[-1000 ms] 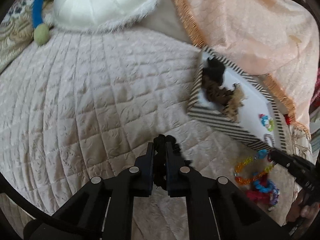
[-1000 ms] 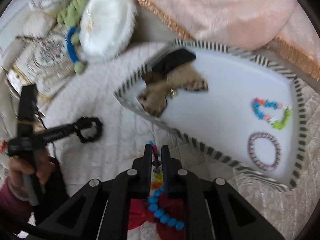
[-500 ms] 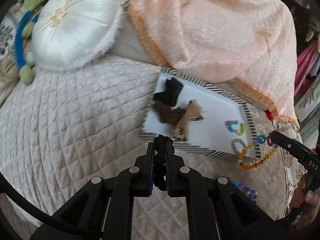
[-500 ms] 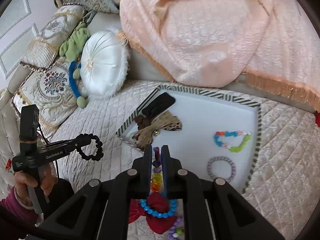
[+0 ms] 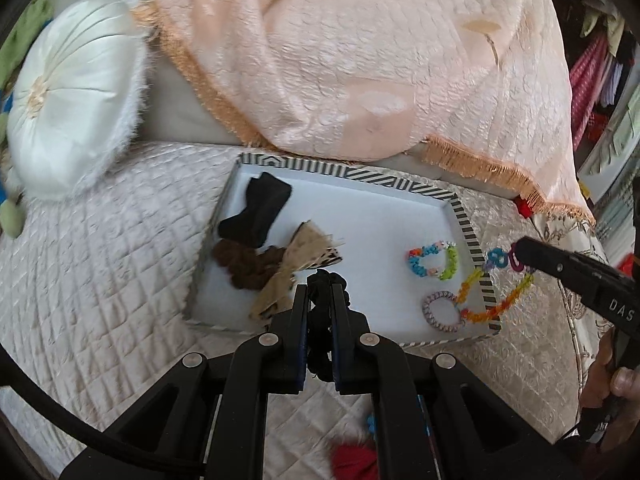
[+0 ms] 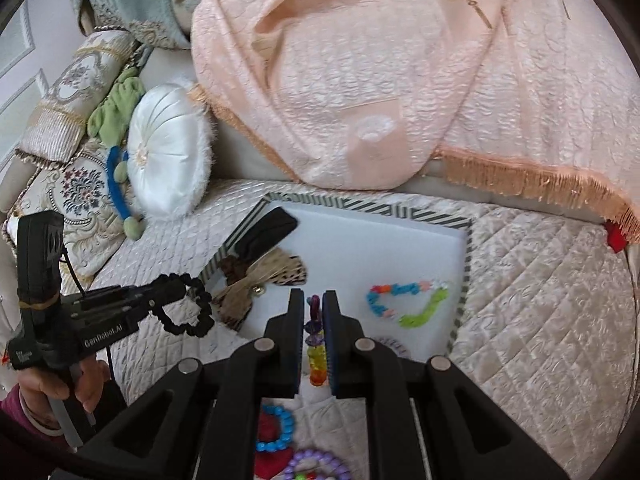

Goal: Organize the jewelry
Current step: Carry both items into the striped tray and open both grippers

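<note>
Black beaded bracelet (image 5: 322,312): pinched between the nearly closed fingers of the left hand-held gripper (image 5: 320,300); in the right wrist view its loop (image 6: 188,304) hangs off the gripper tip, its long axis sloping down and away from the fingers, above the quilted bedspread just short of the tray's near-left corner.
Rainbow bead strand (image 6: 316,344): clamped in the right hand-held gripper (image 6: 312,312), whose fingers are almost together; it runs lengthwise between them, purple end forward, orange end back. In the left wrist view it droops (image 5: 496,300) from that gripper across the tray's right rim.
Striped tray (image 5: 464,224): directly ahead of both grippers, white floor, black-and-white rim, resting on the bedspread (image 5: 100,248).
Inside the tray: black bow (image 5: 260,208), brown scrunchie (image 5: 244,264) and tan bow (image 5: 296,264) to the left of the left gripper's tips; multicoloured bead bracelet (image 5: 434,258) and lilac coil band (image 5: 440,312) to the right.
Behind the right gripper: blue bead bracelet (image 6: 280,428), red bow (image 6: 268,464), purple bead bracelet (image 6: 316,464).
Beyond the tray: peach fringed throw (image 5: 360,60), round white cushion (image 5: 68,108).
</note>
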{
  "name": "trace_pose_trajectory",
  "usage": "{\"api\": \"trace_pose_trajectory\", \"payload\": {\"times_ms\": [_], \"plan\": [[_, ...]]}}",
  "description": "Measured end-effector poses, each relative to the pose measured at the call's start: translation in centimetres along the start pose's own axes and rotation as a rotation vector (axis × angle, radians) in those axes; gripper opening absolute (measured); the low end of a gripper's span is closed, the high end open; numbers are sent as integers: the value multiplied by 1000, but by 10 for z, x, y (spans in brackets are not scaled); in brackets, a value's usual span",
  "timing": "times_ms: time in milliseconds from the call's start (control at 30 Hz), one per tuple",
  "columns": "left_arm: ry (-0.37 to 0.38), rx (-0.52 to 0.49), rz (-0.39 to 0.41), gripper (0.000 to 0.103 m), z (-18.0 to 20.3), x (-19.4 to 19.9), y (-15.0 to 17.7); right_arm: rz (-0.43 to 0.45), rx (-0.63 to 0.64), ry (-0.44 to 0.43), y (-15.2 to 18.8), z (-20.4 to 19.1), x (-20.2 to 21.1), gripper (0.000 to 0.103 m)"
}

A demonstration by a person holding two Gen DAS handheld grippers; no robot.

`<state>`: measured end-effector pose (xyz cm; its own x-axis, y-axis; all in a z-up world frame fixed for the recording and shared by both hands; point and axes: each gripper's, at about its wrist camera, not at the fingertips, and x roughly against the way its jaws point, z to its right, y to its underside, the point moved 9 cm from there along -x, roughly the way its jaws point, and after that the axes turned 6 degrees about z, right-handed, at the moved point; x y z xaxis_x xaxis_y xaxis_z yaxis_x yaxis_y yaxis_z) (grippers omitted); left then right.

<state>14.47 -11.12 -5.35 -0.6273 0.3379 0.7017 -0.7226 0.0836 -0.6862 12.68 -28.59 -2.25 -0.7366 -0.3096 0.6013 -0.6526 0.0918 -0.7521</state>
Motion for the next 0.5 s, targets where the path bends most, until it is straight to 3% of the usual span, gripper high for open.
{"api": "trace_pose_trajectory", "payload": {"times_ms": [500], "plan": [[-16, 20, -82, 0, 4, -74, -2, -42, -46, 72, -38, 49, -76, 9]]}}
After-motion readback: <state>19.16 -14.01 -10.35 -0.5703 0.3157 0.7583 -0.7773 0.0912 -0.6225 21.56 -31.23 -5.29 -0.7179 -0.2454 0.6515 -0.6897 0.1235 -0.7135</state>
